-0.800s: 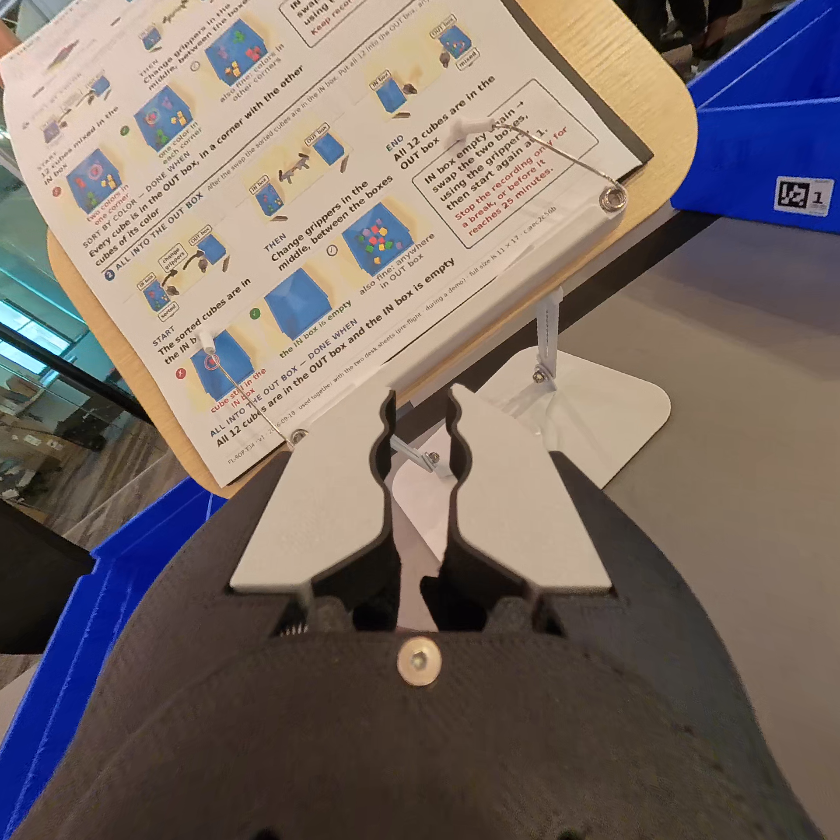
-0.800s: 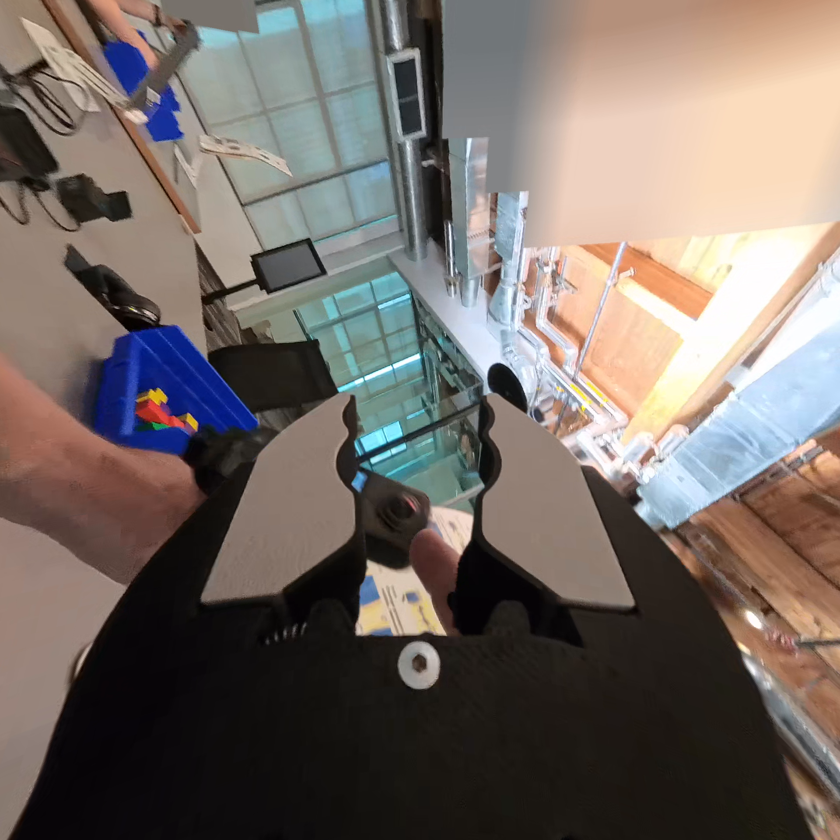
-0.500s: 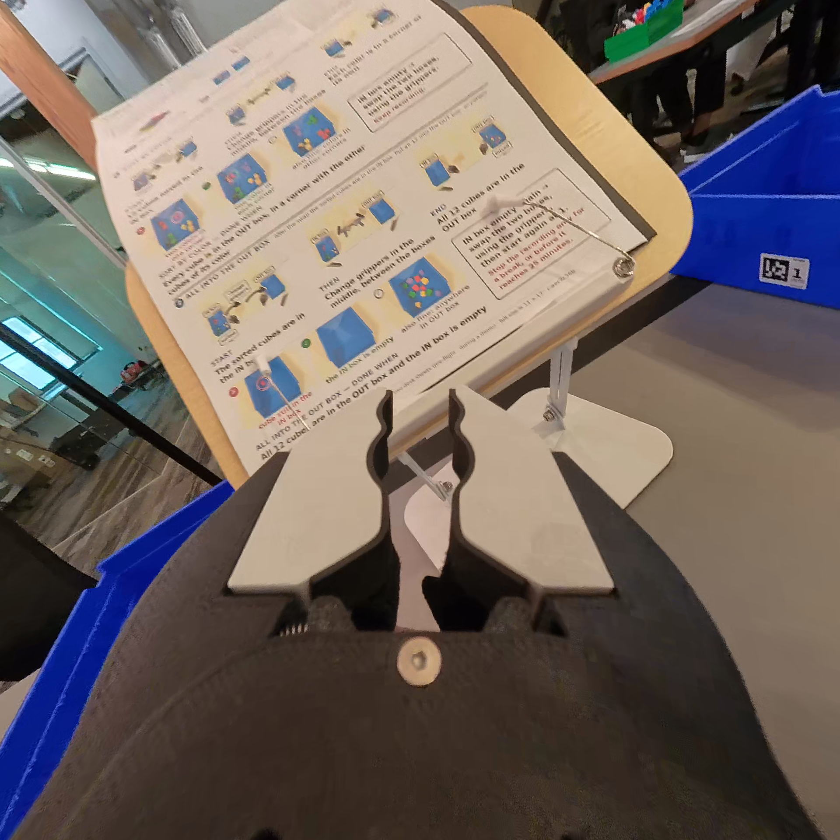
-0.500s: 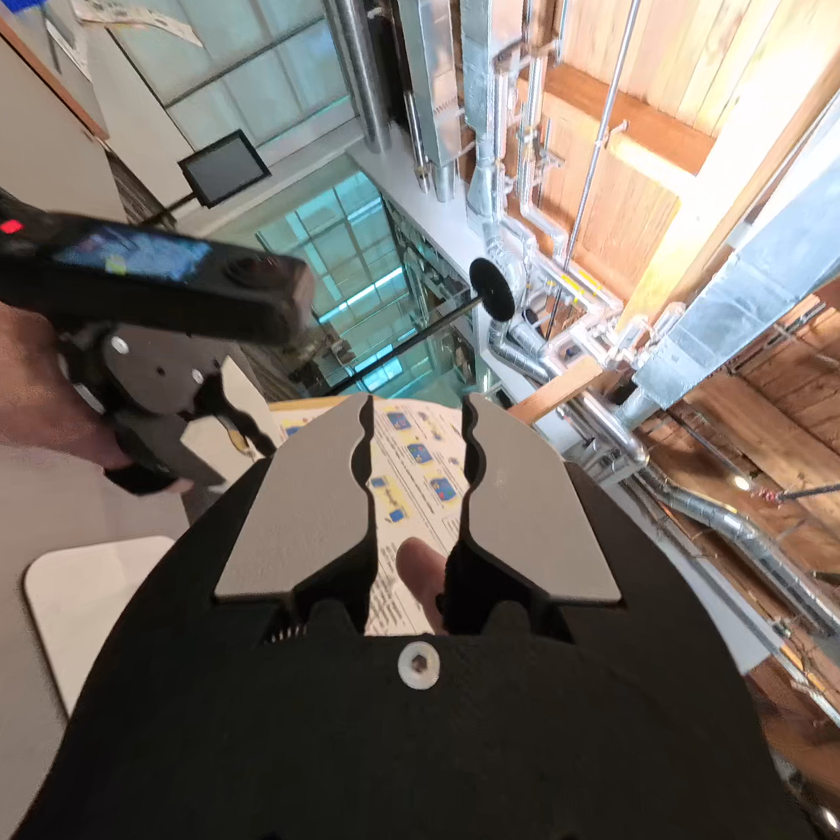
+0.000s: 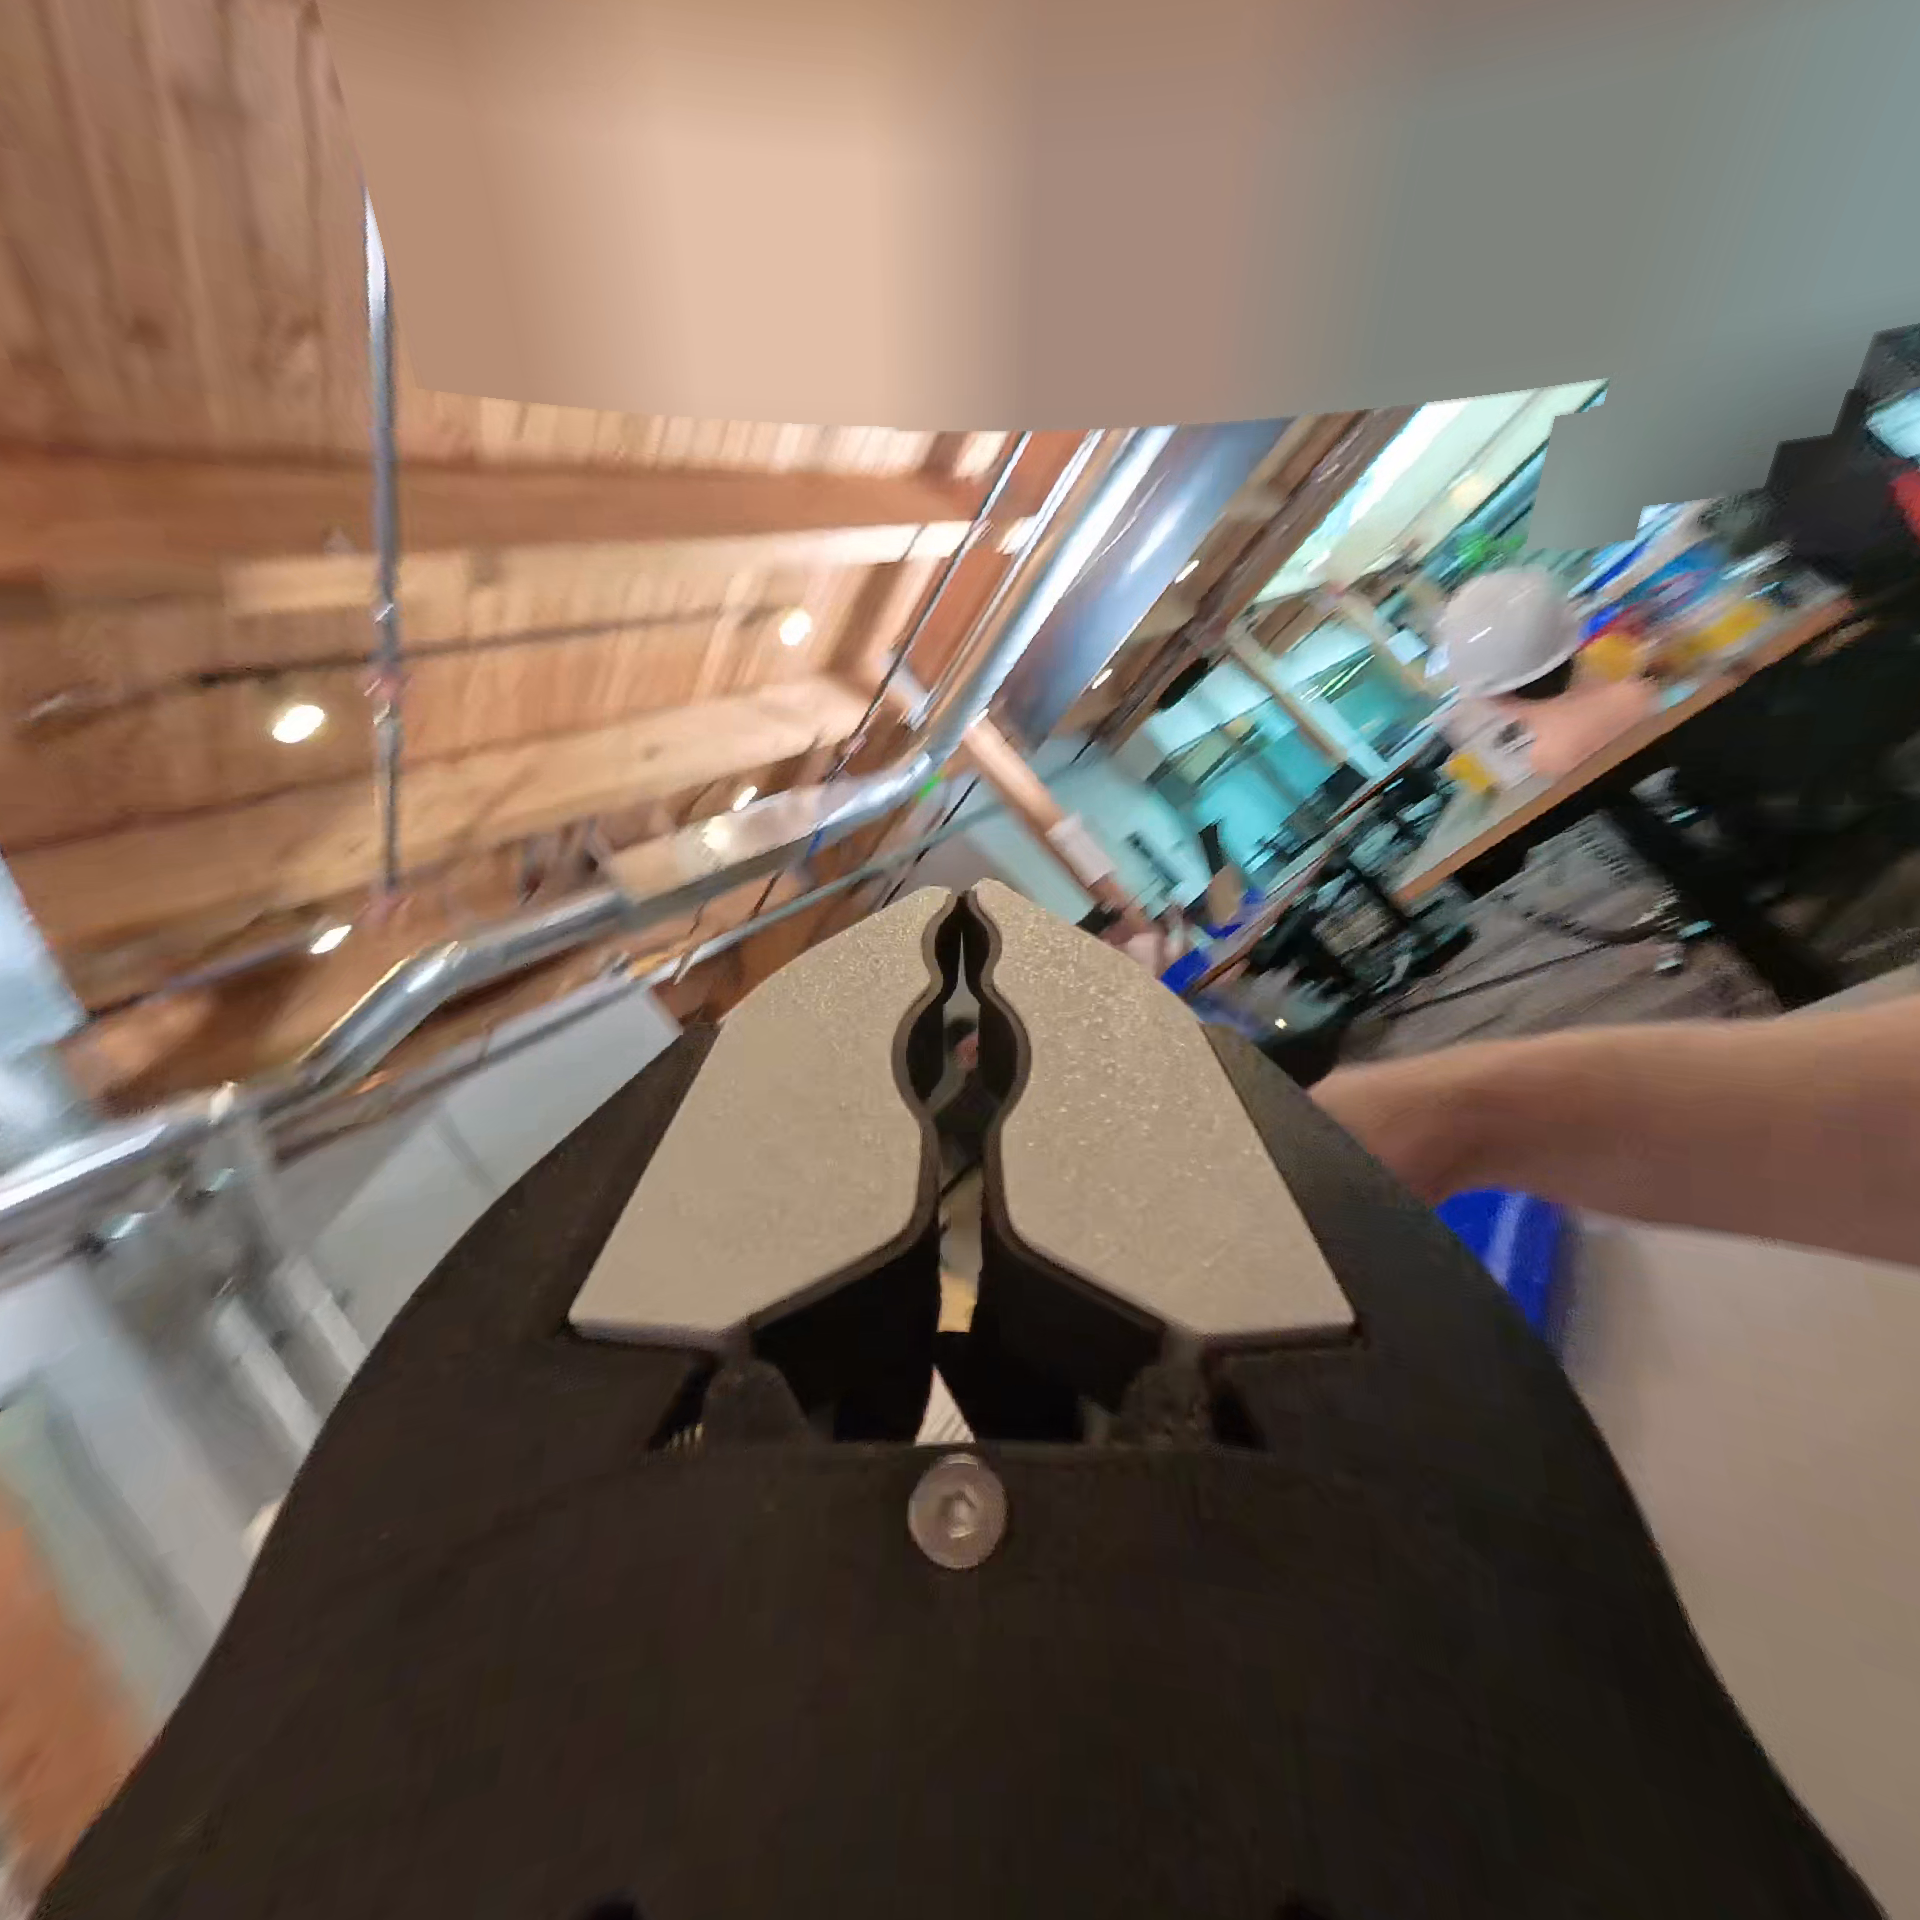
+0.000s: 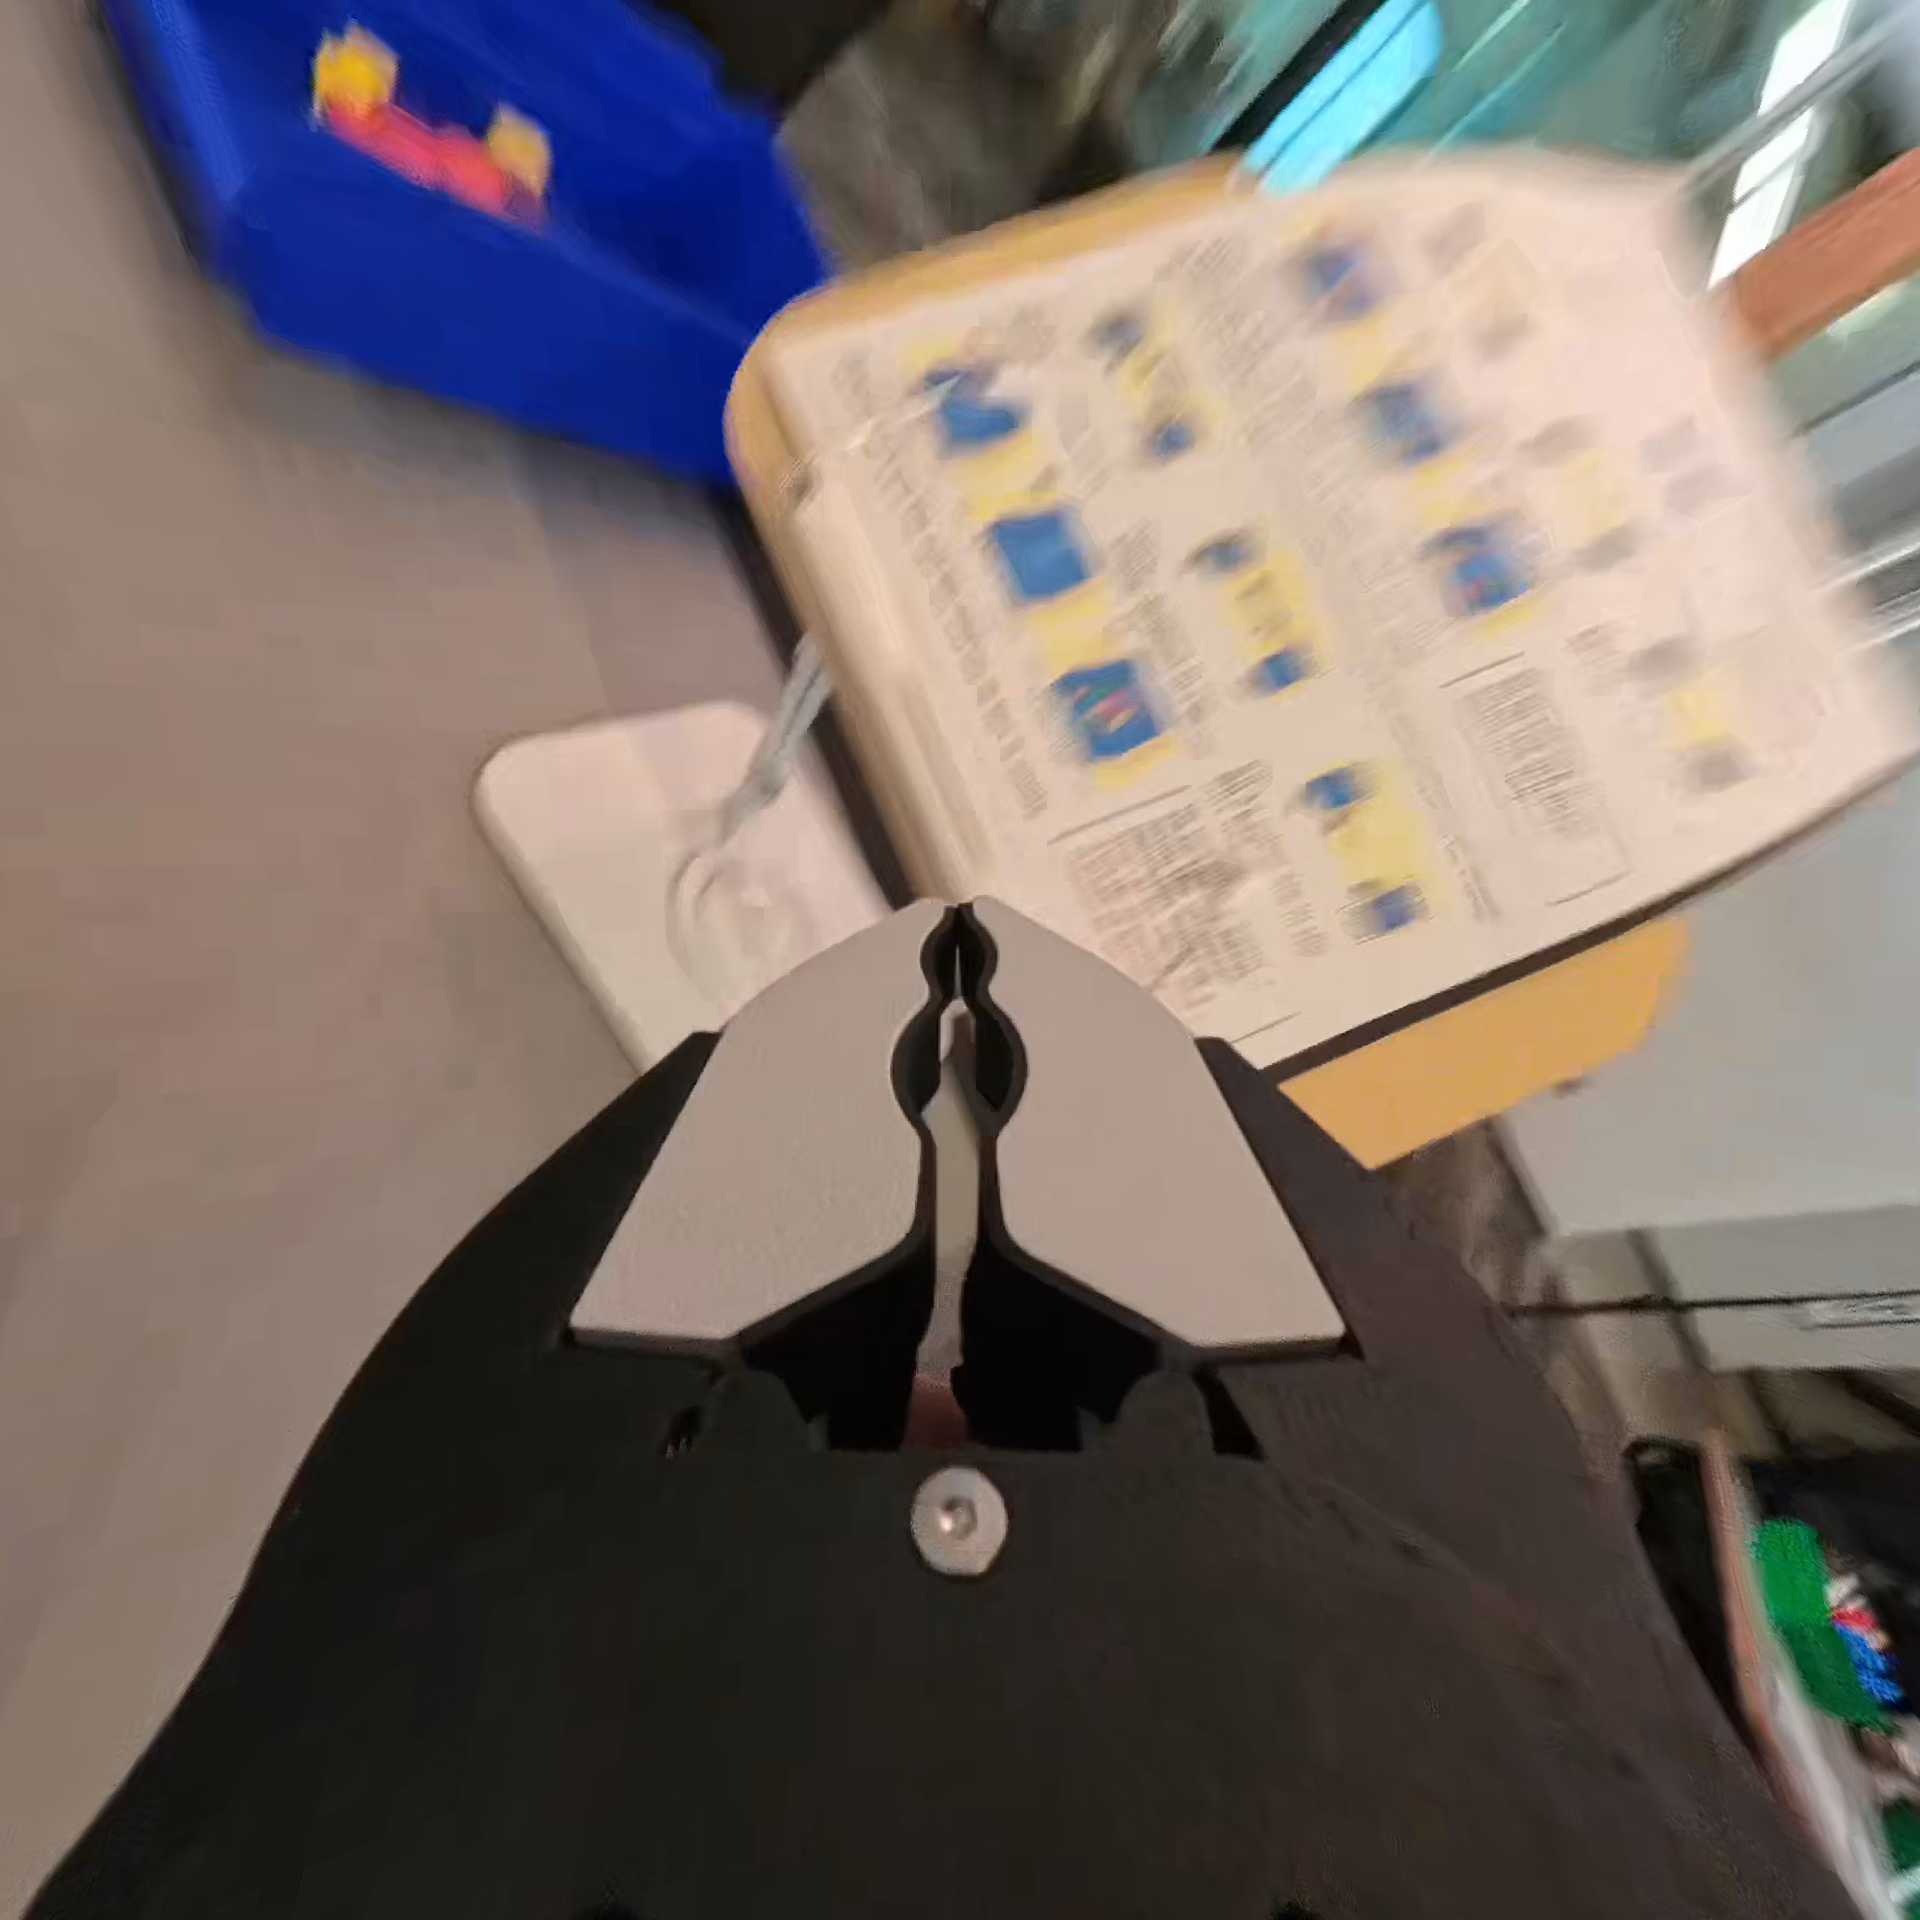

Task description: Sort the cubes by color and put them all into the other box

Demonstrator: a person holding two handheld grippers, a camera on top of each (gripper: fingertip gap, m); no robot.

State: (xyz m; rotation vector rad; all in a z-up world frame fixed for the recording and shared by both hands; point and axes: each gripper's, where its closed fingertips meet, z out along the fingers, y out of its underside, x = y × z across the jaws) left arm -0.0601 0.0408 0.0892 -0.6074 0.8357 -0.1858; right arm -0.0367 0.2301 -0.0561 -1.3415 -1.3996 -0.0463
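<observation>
So both are now clenching on nothing: left hand-held gripper [image 5: 964, 920] is swinging ceilingward, right hand-held gripper [image 6: 961, 914] toward the table [image 6: 260, 935]; sorting isn't starting yet.

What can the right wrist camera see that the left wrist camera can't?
Only the right wrist view shows the blue plastic box with blurry yellow and red cubes inside, and the printed instruction sheet on its tan board. Only the left wrist view shows the wooden ceiling with silver pipes and a person's bare forearm. Both show a shut, empty hand-held gripper.
</observation>
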